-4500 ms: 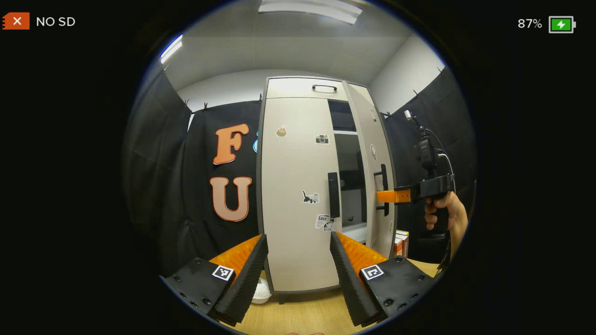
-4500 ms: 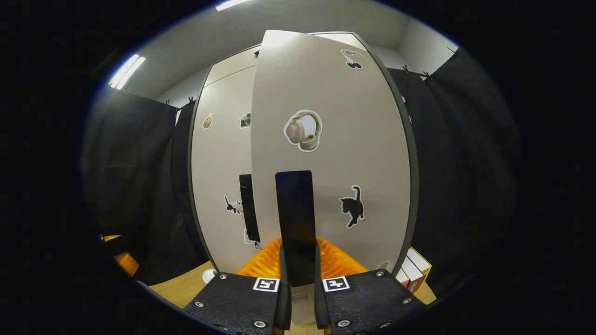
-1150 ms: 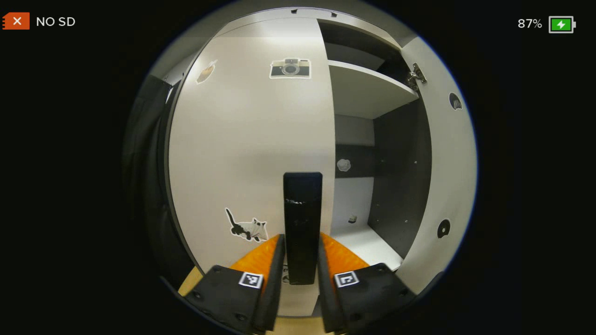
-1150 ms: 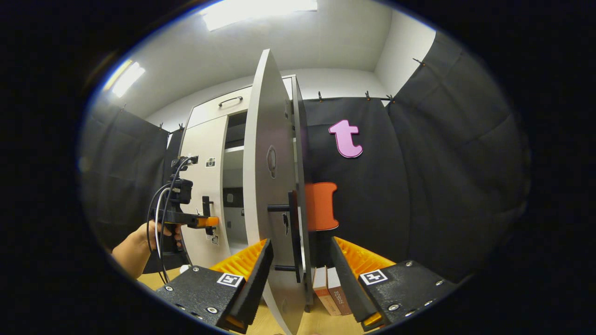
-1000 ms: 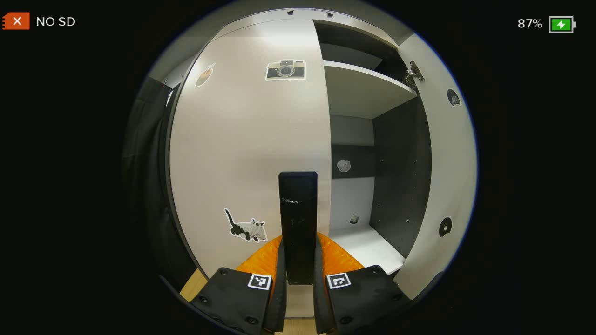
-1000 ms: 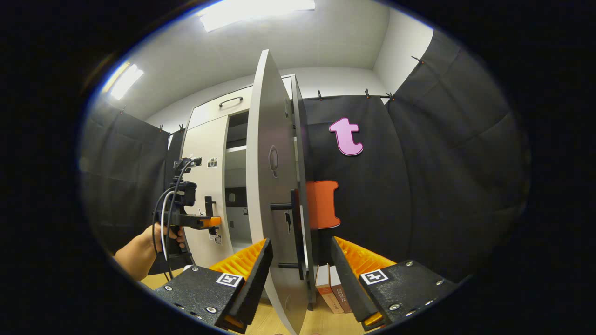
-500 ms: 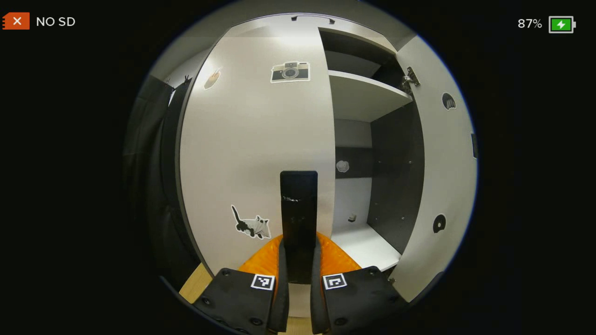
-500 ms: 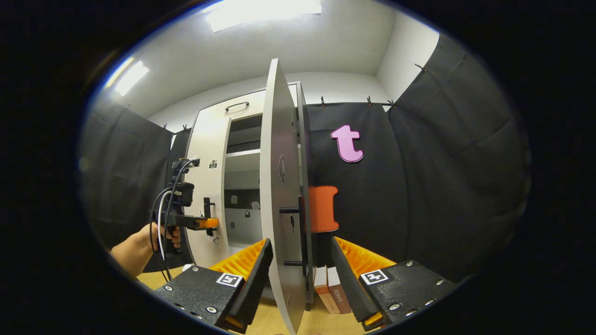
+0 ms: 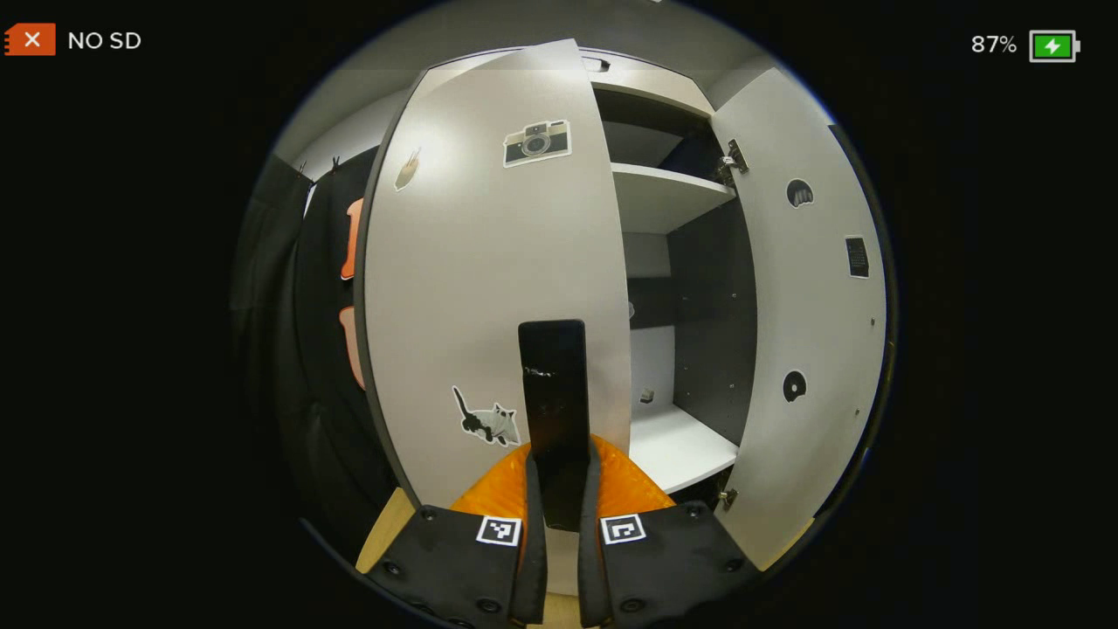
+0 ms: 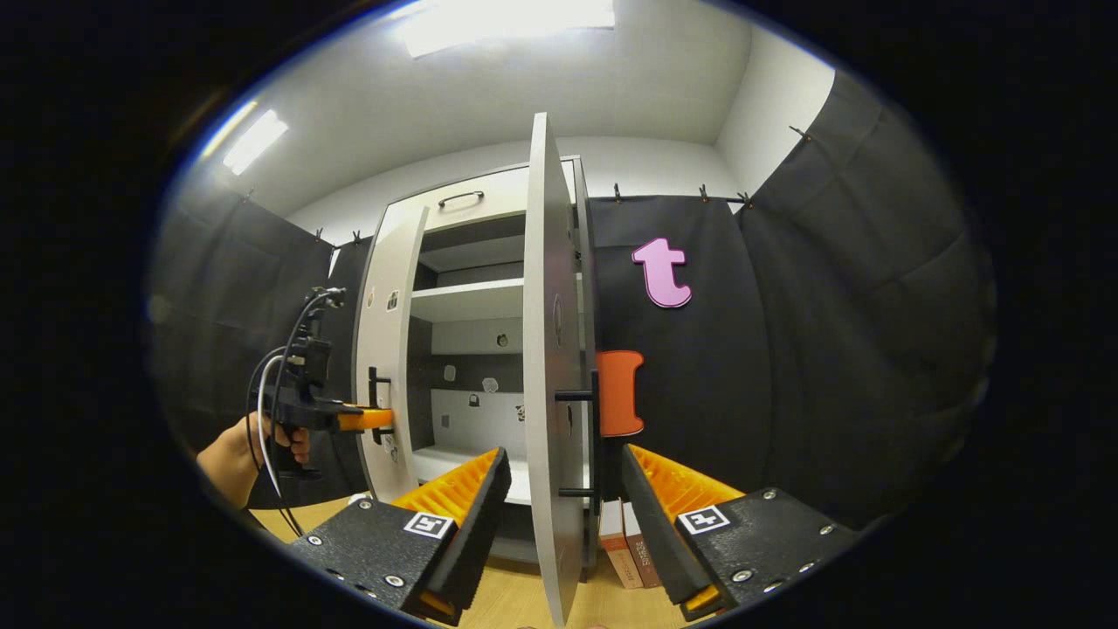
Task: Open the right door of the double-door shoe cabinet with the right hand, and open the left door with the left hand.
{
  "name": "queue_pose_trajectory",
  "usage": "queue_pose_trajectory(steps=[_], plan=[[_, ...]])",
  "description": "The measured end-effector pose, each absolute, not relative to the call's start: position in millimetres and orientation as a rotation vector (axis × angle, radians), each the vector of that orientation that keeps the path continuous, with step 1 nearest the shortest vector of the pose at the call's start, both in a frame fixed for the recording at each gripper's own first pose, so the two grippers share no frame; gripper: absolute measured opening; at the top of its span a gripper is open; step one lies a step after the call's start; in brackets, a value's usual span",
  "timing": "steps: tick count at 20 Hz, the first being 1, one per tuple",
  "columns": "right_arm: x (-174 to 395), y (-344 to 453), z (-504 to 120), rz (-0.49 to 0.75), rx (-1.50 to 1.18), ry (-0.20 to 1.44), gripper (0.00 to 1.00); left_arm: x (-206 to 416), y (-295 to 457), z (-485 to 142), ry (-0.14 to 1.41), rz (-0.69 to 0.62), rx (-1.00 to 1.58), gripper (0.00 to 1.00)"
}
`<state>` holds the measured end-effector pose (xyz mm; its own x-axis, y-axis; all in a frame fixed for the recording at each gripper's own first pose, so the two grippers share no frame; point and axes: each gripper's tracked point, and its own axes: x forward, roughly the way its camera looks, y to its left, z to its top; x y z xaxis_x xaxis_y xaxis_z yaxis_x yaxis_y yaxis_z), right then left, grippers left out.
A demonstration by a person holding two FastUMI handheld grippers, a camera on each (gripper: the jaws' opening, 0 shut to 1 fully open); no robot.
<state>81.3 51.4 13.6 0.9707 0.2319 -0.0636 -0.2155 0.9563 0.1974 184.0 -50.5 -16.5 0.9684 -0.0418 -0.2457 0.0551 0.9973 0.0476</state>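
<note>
**Now both cabinet doors stand ajar**

Straight ahead of the left gripper (image 9: pixel 559 524), the left door (image 9: pixel 489 288) of the shoe cabinet (image 10: pixel 454 203) is swung partway out. Its black bar handle (image 9: pixel 553 411) runs up between the two fingers, which are pressed together on it from both sides. On the door face, a camera sticker (image 9: pixel 535 142) sits high above the tongs and a cat sticker (image 9: pixel 487 421) lies just left of the handle. To the right of the tongs the cabinet's inside shows, with a white shelf (image 9: pixel 668 196) and the inner face of the right door (image 9: pixel 808 306) beyond.

In the right gripper view, the right gripper (image 10: pixel 559 515) has its fingers spread wide. The right door is seen edge-on between them, with its own handle (image 10: pixel 594 437) just above the gap; neither finger touches it. Off to the left, a hand (image 10: pixel 240 445) holds the left gripper at the left door's handle. Some boxes (image 10: pixel 624 542) stand on the wooden floor (image 10: pixel 515 603) behind the door; their lettering is too small to read.
</note>
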Motion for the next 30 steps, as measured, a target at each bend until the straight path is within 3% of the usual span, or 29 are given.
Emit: queue_pose_trajectory(steps=[14, 23, 30], plan=[[71, 45, 19, 0.212, 0.221, 0.065, 0.78, 149, -25, -8, 0.256, -0.032, 0.050, 0.17], [75, 89, 19, 0.274, 0.223, 0.088, 0.78, 121, 8, -3, 0.231, -0.004, 0.044, 0.17], [72, 126, 22, 0.309, 0.228, 0.096, 0.78, 106, 58, 4, 0.217, 0.083, 0.029, 0.11]])
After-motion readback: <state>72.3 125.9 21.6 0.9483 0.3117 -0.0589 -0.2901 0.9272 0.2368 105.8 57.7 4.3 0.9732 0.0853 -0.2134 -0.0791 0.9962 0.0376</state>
